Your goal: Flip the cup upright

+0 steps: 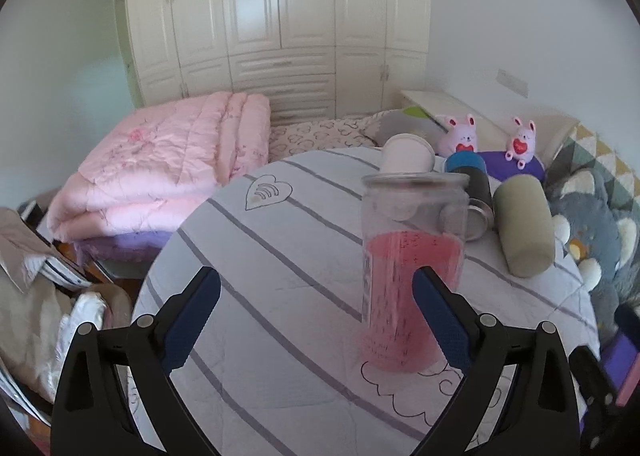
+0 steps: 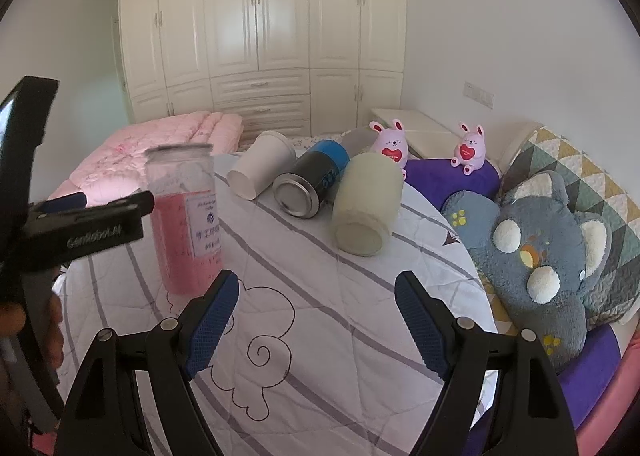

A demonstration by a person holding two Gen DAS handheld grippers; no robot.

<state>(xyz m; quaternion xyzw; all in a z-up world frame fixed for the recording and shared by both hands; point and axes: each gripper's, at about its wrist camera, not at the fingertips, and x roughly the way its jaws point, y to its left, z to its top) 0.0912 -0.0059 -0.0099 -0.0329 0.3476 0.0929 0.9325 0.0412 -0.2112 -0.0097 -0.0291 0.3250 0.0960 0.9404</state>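
Your left gripper [image 1: 316,316] has its jaws wide open, holding nothing; the clear cup with pink contents [image 1: 412,268] stands upright on the striped bedspread [image 1: 280,256], just in front of the right blue pad [image 1: 438,320], which overlaps its lower side in the left wrist view. I can't tell if pad and cup touch. Your right gripper [image 2: 316,320] is also spread open and empty, over bare bedspread, with the same cup off to its left [image 2: 184,220]. Beyond it, three more cups lie on their sides in a row: a white paper cup [image 2: 262,164], a black-and-blue can-shaped cup [image 2: 314,180] with its metal base toward the camera, and a pale green cup [image 2: 366,204]. The white and black ones touch; the green one sits just beside the black. A grey plush toy [image 2: 544,264] is at the right, and a folded pink quilt [image 1: 168,160] at the left.
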